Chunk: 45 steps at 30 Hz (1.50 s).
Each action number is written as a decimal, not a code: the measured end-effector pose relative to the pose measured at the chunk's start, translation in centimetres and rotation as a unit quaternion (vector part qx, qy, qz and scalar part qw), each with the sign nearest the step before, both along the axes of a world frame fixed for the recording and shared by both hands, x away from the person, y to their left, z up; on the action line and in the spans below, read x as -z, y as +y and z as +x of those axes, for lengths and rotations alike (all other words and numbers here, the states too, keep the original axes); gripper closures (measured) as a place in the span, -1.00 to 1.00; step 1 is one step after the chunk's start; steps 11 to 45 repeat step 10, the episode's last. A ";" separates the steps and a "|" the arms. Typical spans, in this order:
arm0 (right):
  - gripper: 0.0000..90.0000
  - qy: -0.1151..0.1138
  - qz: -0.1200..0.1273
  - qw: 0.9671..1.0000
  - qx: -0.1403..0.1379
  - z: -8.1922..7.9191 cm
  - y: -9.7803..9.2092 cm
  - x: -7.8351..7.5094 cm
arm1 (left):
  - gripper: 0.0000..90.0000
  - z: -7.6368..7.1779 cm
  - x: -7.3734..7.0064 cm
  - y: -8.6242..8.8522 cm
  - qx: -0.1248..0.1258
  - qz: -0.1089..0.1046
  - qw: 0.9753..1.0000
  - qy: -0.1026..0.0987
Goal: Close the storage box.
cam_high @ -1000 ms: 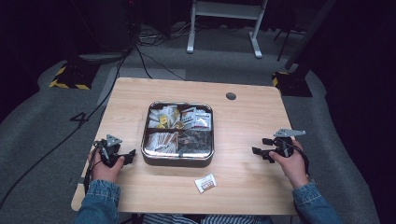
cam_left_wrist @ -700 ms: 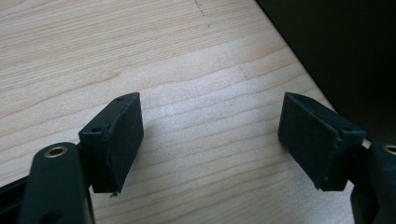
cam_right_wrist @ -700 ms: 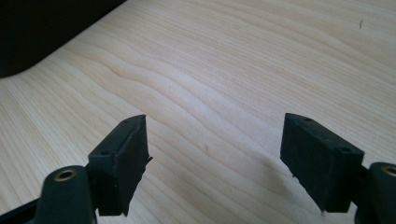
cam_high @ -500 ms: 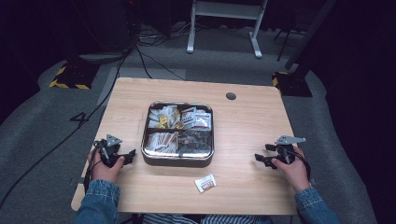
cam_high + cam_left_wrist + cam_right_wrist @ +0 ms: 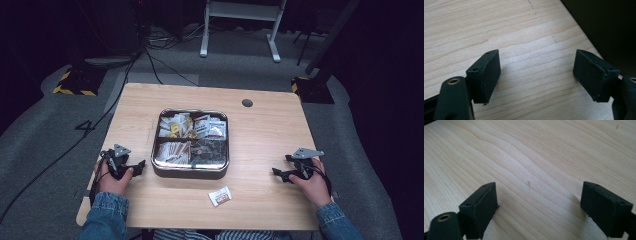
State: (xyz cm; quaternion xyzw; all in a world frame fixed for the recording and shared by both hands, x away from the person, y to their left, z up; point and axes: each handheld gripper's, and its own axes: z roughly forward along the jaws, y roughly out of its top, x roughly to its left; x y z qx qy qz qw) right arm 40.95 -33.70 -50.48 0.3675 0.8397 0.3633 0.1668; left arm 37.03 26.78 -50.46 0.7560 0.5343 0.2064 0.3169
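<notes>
Left gripper [image 5: 134, 167] and right gripper [image 5: 281, 171] low on table [image 5: 260, 135]; jaws spread, empty.

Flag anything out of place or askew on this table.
One small packet lies loose and tilted on the table in front of the metal tray, while the other packets sit inside its four compartments. Both claws, left and right, are open, holding nothing.

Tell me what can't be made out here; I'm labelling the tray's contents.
- High view: print on the loose packet, too small.
- High view: items in the tray, dark near compartments, too small to name.
- Left gripper view: the dark thing, cut off by the edge.
</notes>
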 end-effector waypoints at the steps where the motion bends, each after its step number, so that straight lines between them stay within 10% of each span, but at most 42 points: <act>1: -0.76 0.002 0.000 1.000 0.001 0.0 0.1 0.0 | -0.50 0.0 0.0 0.0 0.000 0.000 1.000 0.000; 45: -0.85 0.006 -0.004 1.000 -0.005 0.2 0.2 0.1 | -0.50 0.0 0.0 0.0 0.000 0.000 1.000 0.000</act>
